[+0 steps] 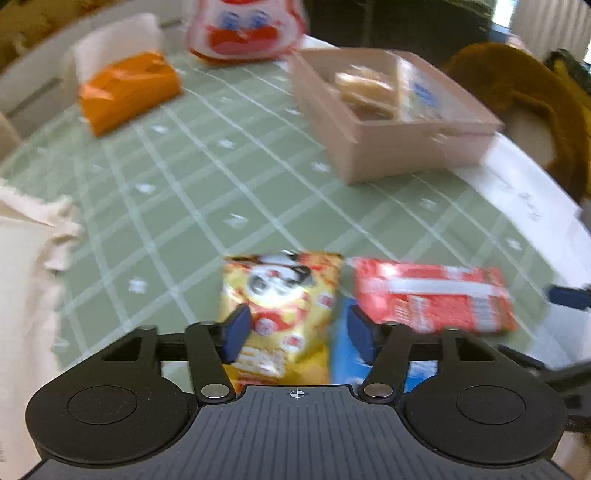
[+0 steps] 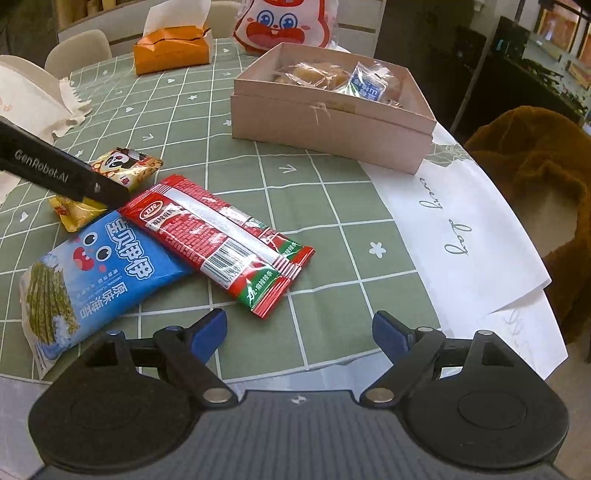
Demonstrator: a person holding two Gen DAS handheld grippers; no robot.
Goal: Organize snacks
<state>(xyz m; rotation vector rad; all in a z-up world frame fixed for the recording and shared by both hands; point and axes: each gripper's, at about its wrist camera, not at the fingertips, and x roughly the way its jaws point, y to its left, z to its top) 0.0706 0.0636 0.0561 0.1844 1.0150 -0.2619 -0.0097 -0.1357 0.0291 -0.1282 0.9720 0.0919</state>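
Observation:
Between the blue pads of my left gripper [image 1: 298,332] lies a yellow panda snack packet [image 1: 284,291] on the green checked tablecloth; the pads stand apart from it, open. A blue seaweed packet [image 1: 345,354] sits under the right-hand pad, and a red packet [image 1: 432,295] lies just right of it. In the right wrist view the red packet [image 2: 218,236] overlaps the blue seaweed packet [image 2: 99,269]. A black finger of the left gripper [image 2: 62,173] crosses the yellow packet [image 2: 125,166]. My right gripper [image 2: 301,332] is open over bare cloth near the table's front edge. A pink box [image 2: 325,122] holds wrapped pastries.
An orange tissue pack [image 2: 170,51] and a cartoon-face bag [image 2: 284,26] stand at the back. White paper [image 2: 461,221] covers the table's right edge beside a chair with a brown garment [image 2: 535,166]. A cream paper bag [image 2: 22,92] sits at the left.

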